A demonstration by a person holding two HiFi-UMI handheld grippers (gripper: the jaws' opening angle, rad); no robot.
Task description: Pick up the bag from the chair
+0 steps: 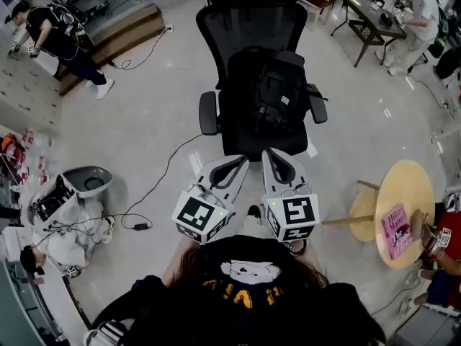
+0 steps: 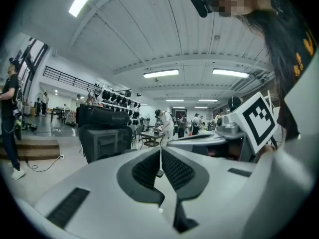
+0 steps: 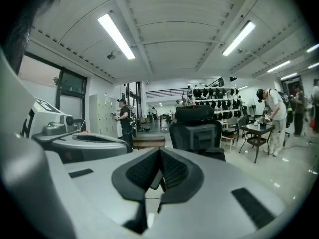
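Note:
A black bag (image 1: 276, 96) sits upright on the seat of a black office chair (image 1: 248, 31), leaning against its backrest. Both grippers hover over the floor in front of the chair, short of the seat's front edge. My left gripper (image 1: 243, 160) is shut with nothing between its jaws, and so is my right gripper (image 1: 269, 153) beside it. In the left gripper view the closed jaws (image 2: 160, 151) point just right of the chair (image 2: 102, 133). In the right gripper view the closed jaws (image 3: 160, 153) point left of the chair (image 3: 197, 128).
A round wooden table (image 1: 410, 189) with a pink book (image 1: 396, 229) stands at the right. A black cable (image 1: 155, 186) runs across the floor at the left toward white equipment (image 1: 72, 193). People stand at the back left (image 1: 57, 38) and by a table at the back right (image 1: 371, 16).

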